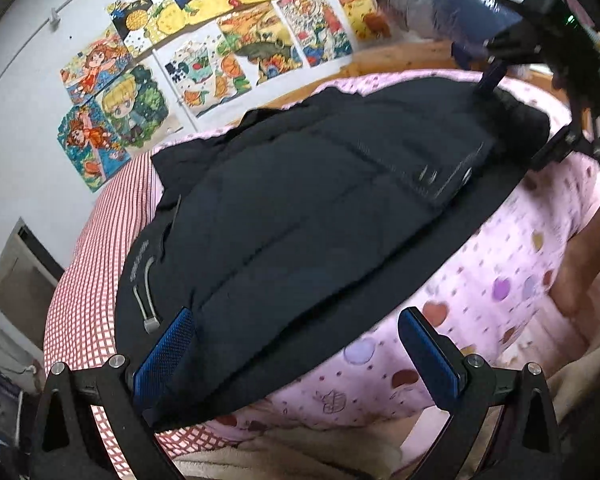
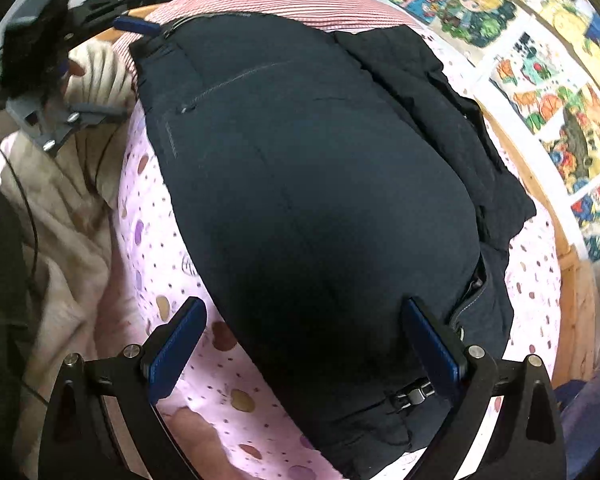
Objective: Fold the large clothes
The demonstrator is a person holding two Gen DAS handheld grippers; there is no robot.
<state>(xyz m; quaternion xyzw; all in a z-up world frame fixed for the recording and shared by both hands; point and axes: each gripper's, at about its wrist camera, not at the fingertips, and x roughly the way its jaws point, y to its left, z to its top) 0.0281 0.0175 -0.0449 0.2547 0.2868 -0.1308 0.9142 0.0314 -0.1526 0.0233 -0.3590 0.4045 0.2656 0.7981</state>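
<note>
Hovering wide apart and empty, the left gripper (image 1: 296,354) and right gripper (image 2: 304,344) could pinch only the puffy jacket's (image 1: 320,208) top layer, so the fold slumps.

**Clearance around the jacket on the bed**

The jacket (image 1: 308,200) covers most of the bed (image 2: 204,380) from end to end. A bare pink strip runs along the near edge, widest at the near corner under the right gripper (image 2: 304,344); a gripper can pass there. The left gripper (image 1: 296,356) straddles the jacket's hem, jaws wide apart. Along the far edge the jacket's loose fold lies close to the wooden rail (image 2: 568,280), leaving a narrow gap. The wall (image 1: 20,120) rises directly behind the rail. A beige blanket (image 2: 60,240) is heaped against the near side.
</note>
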